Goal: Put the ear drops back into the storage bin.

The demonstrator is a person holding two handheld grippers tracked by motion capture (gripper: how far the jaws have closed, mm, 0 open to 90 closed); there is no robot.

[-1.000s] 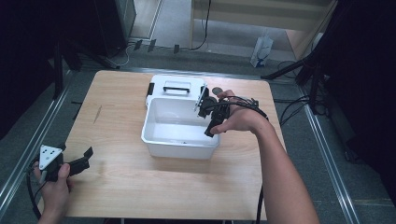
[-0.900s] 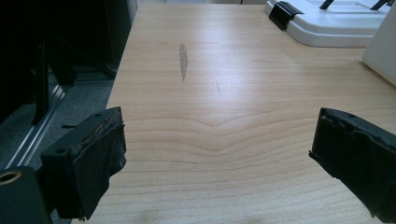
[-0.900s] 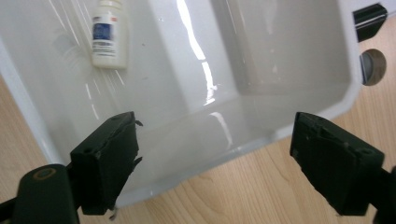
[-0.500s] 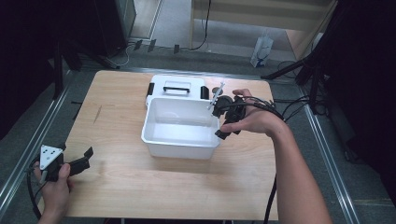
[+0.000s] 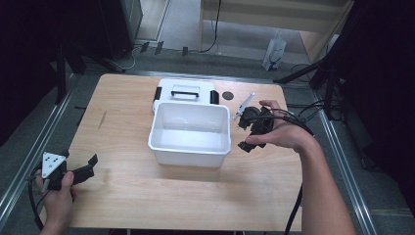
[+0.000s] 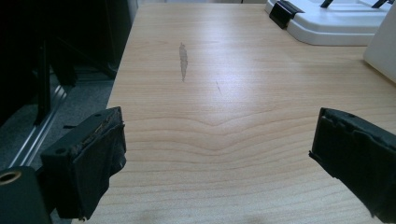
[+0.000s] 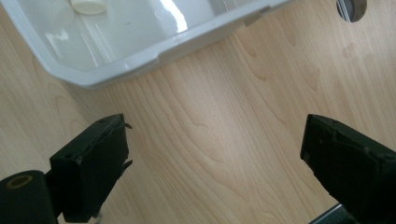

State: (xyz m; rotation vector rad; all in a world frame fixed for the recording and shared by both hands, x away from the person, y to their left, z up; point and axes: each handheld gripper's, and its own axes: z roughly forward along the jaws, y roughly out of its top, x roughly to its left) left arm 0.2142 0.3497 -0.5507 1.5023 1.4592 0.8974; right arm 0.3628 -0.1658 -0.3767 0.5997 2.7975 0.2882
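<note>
A white plastic bin (image 5: 169, 147) stands open in the middle of the wooden table (image 5: 122, 196), and its white lid (image 5: 185, 93) with a black handle lies flat just behind it. A small white round object (image 7: 88, 5) rests on the bin's floor. My right gripper (image 5: 246, 133) hovers over bare wood just right of the bin. Its jaws (image 7: 215, 154) have just been opening and stand open with nothing between them. My left gripper (image 5: 90, 166) rests at the table's near left corner, open (image 6: 217, 149) over bare wood.
A small dark disc (image 5: 227, 95) lies on the table right of the lid. Metal rails run along both sides of the table. Cables trail off to the right. A dark scuff (image 6: 183, 58) marks the wood ahead of the left gripper.
My right hand has moved rightward from over the bin's right rim to the table beside it, and its jaws have spread wider. The left hand has stayed put.
</note>
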